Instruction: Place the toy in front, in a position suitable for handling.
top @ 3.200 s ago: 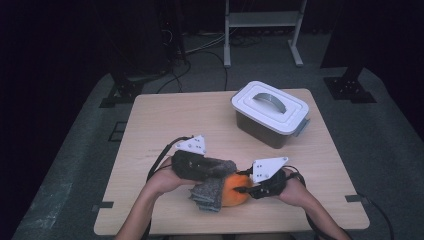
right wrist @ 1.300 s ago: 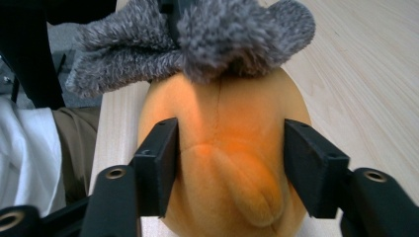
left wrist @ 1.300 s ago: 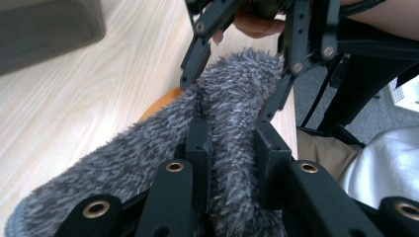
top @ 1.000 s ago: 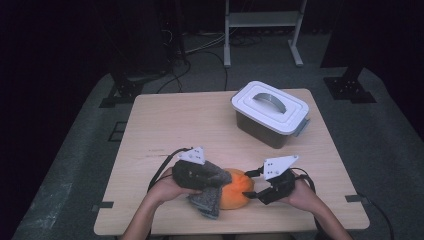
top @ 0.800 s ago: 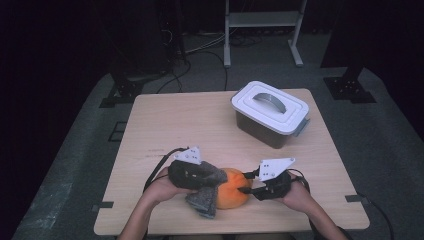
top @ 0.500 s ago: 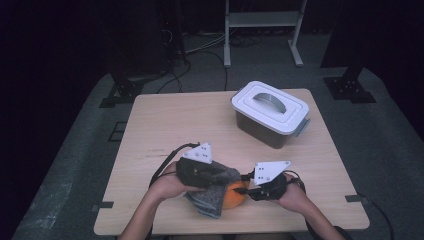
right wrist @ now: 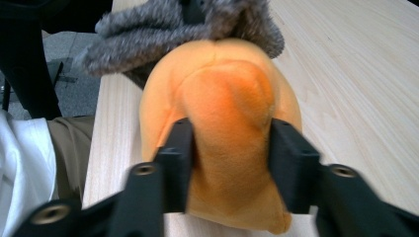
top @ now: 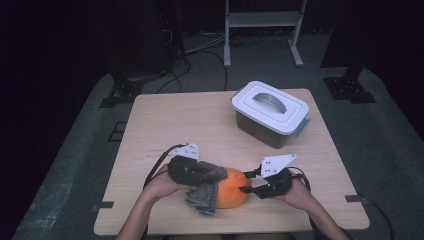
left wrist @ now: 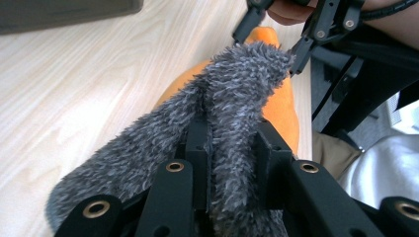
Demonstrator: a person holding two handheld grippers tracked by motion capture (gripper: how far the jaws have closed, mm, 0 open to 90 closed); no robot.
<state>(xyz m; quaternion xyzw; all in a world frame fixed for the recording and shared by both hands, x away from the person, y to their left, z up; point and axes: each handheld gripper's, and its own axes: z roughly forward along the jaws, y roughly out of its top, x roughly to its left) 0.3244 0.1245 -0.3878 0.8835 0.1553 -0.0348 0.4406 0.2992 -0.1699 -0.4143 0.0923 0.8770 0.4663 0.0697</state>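
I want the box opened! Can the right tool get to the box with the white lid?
Probably not now: the right tool is shut on the orange plush. The table between it and the box looks free.

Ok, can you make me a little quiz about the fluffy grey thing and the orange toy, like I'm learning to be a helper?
1. True or false: the left gripper is shut on the grey fuzzy cloth.
2. What sits between the jaws of the right gripper?
A. the white lid
B. the orange plush toy
C. a cable
3. Fill in: the lidded grey box stands on the far right part of the ______.

Key: 1 true. 2 B; those jaws have just been opening and press on the toy's sides. 3 table.
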